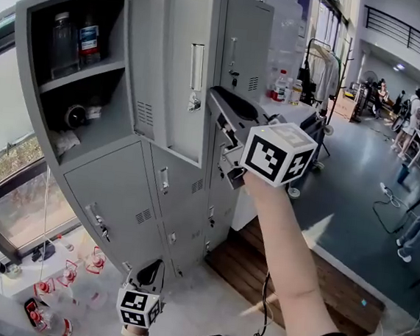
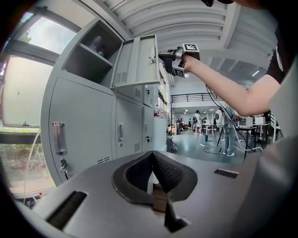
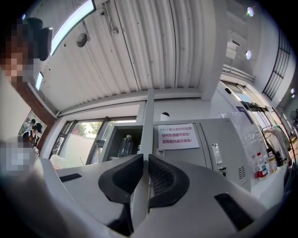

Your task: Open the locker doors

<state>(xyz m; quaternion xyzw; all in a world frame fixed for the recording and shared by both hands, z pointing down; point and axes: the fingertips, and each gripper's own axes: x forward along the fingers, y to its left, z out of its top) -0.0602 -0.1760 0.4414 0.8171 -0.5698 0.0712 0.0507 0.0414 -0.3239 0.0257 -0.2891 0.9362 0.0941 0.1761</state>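
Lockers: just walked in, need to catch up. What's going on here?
A person holds a gripper in each hand. The right gripper is clamped on the edge of the top locker door, which stands open, showing bottles inside. The left gripper hangs low, shut and empty. The lower doors are closed.

A white paper notice [image 3: 178, 136] stood on a closed locker door [image 3: 226, 139], toward four o'clock from the middle of the right gripper view. Its red Chinese lines read, in part, 禁止放任何东西!, 任何东西不能放, 否则遮挡监控视角!. At ten o'clock in the head view, a bottle [image 1: 89, 40] carried a label too small to read.
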